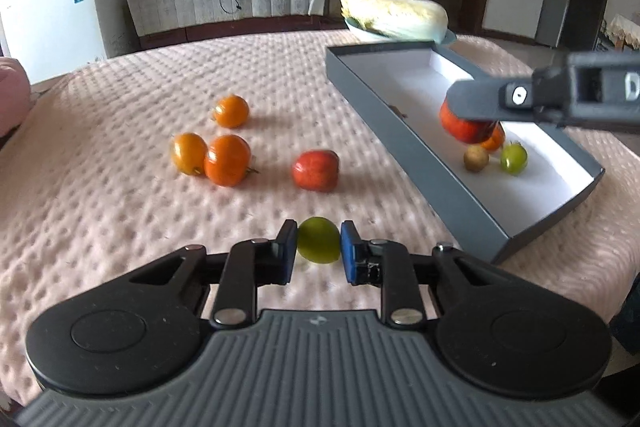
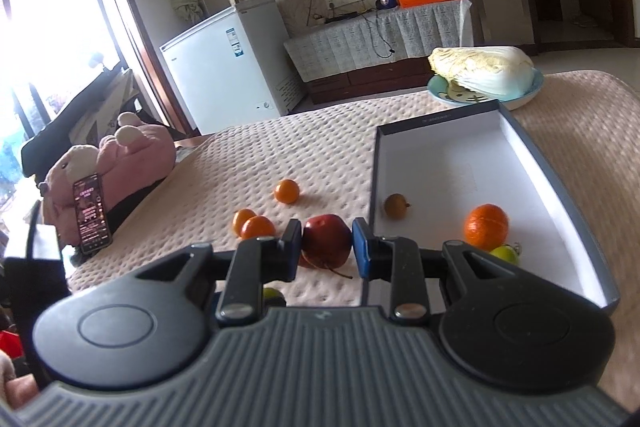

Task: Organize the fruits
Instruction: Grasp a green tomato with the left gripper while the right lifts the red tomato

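Note:
My left gripper point(image 1: 318, 245) is shut on a green fruit point(image 1: 318, 239) just above the pink cloth. My right gripper point(image 2: 326, 239) is shut on a red apple point(image 2: 326, 241); in the left wrist view it point(image 1: 472, 107) holds that apple point(image 1: 466, 129) over the grey box point(image 1: 472, 211). Inside the box lie an orange point(image 2: 486, 227), a brown fruit point(image 2: 396, 206) and a green fruit point(image 2: 505, 254). On the cloth lie three oranges point(image 1: 227, 159), point(image 1: 188, 153), point(image 1: 231, 111) and another red apple point(image 1: 316, 170).
A cabbage point(image 2: 484, 70) on a blue plate point(image 2: 440, 93) sits behind the box. A pink plush toy point(image 2: 120, 151) and a phone point(image 2: 92, 213) are at the table's left edge. A white freezer point(image 1: 52, 15) stands beyond.

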Action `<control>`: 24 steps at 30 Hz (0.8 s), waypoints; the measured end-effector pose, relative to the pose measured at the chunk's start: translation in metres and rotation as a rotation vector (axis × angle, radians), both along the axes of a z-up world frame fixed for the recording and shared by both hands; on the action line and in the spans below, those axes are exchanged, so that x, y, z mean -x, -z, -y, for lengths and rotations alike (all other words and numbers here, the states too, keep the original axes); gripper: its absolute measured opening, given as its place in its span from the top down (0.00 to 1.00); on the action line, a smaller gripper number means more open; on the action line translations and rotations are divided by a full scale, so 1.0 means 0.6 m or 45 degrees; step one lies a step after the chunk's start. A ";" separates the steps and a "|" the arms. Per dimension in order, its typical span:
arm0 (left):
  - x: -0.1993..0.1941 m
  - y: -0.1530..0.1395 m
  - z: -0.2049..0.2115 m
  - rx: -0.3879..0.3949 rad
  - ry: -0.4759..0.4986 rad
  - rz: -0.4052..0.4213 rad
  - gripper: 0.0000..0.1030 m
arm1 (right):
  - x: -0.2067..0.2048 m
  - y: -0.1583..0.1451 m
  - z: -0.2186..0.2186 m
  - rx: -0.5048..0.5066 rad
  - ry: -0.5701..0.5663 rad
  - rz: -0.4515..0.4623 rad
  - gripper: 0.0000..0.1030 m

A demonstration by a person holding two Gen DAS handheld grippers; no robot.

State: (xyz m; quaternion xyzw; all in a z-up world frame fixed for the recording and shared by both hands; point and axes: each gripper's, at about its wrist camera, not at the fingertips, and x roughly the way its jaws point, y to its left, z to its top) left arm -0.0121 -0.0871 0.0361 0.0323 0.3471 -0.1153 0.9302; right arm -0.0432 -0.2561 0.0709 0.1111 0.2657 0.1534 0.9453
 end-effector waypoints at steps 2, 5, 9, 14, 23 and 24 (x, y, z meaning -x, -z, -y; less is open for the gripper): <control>0.003 -0.007 -0.013 0.003 -0.017 0.022 0.73 | -0.001 0.000 -0.010 0.005 -0.019 0.007 0.71; 0.008 -0.014 -0.029 -0.004 -0.032 0.044 0.73 | -0.003 0.003 -0.024 0.017 -0.042 0.011 0.71; 0.011 -0.021 -0.052 -0.011 -0.049 0.062 0.73 | -0.006 0.005 -0.038 0.025 -0.058 0.012 0.71; 0.012 -0.026 -0.074 0.001 -0.086 0.070 0.73 | -0.011 0.009 -0.049 0.038 -0.061 0.007 0.71; 0.017 -0.033 -0.076 0.006 -0.080 0.098 0.73 | -0.008 0.013 -0.055 0.086 -0.059 -0.006 0.71; 0.017 -0.033 -0.074 0.001 -0.076 0.101 0.73 | -0.008 0.014 -0.056 0.090 -0.059 -0.008 0.71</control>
